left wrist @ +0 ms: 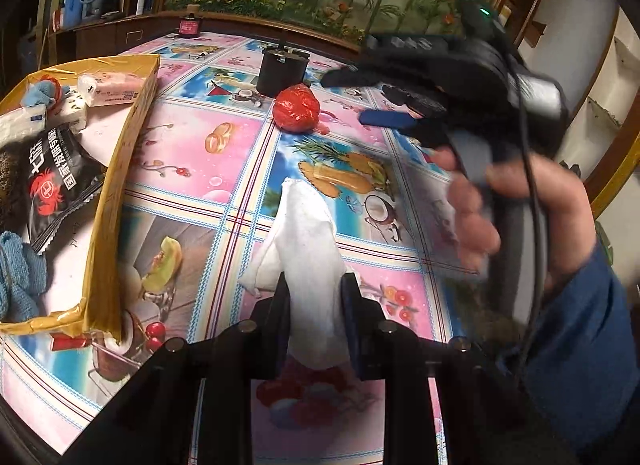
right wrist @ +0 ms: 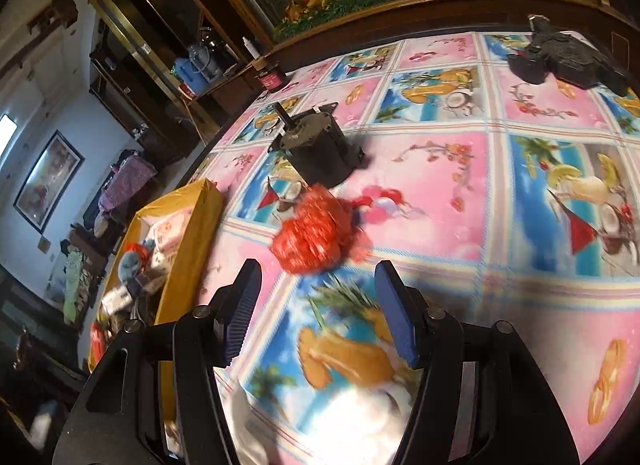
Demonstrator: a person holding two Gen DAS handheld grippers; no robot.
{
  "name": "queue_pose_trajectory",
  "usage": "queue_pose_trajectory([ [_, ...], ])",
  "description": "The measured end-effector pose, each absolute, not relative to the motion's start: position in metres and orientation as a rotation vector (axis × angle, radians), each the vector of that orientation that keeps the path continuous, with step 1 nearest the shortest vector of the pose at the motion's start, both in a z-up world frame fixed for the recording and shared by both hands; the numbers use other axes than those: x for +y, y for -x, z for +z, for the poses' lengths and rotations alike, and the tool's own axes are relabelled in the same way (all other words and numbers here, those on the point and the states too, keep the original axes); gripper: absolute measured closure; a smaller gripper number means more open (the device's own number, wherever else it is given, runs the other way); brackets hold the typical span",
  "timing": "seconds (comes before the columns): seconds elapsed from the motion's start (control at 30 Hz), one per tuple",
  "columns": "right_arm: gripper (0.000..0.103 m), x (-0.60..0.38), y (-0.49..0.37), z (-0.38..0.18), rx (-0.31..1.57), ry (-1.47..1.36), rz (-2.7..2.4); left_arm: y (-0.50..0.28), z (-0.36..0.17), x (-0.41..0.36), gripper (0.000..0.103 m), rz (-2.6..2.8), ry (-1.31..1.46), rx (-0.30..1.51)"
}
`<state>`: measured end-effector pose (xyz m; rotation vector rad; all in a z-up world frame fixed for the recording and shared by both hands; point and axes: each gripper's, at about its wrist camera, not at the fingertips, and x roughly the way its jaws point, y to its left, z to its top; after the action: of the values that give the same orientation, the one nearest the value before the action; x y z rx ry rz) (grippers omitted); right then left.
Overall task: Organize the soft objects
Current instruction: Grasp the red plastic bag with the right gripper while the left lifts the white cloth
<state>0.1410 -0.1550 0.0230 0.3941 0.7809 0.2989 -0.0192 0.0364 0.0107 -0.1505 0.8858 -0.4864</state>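
Two grippers (left wrist: 316, 293) (right wrist: 316, 309) — one white cloth (left wrist: 308, 241), one red bundle (left wrist: 297, 108), one yellow box (left wrist: 120, 169), one black cylinder (left wrist: 282, 71).

white cloth (left wrist: 308, 241) | crumpled, pinched upright | red bag (left wrist: 297, 108) | loose on tablecloth

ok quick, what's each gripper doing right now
left gripper: shut on the white cloth
right gripper: open, holding nothing

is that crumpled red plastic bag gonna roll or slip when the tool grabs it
The red plastic bag looks wadded into a loose ball, so it would likely squash rather than resist. Its film looks glossy, so it may slip between the pads. It looks light and rounded, so a nudge would probably scoot it across the smooth tablecloth.
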Motion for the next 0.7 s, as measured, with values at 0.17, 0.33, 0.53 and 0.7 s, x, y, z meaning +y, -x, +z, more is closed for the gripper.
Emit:
queue_pose_trajectory([
  [0.17,0.044,-0.136,-0.182,0.023,0.853,-0.363,0.226,0.018,0.010,0.038,0.080,-0.478,0.165,0.894],
  [0.33,0.044,-0.122,-0.206,0.006,0.926,-0.320,0.206,0.016,0.007,0.038,0.080,-0.472,0.173,0.906],
  [0.53,0.066,-0.111,-0.184,0.010,0.880,-0.239,0.245,0.017,0.007,0.039,0.080,-0.470,0.167,0.901],
  [0.7,0.066,-0.119,-0.132,0.032,0.815,-0.216,0.293,0.019,0.008,0.039,0.080,-0.459,0.163,0.893],
])
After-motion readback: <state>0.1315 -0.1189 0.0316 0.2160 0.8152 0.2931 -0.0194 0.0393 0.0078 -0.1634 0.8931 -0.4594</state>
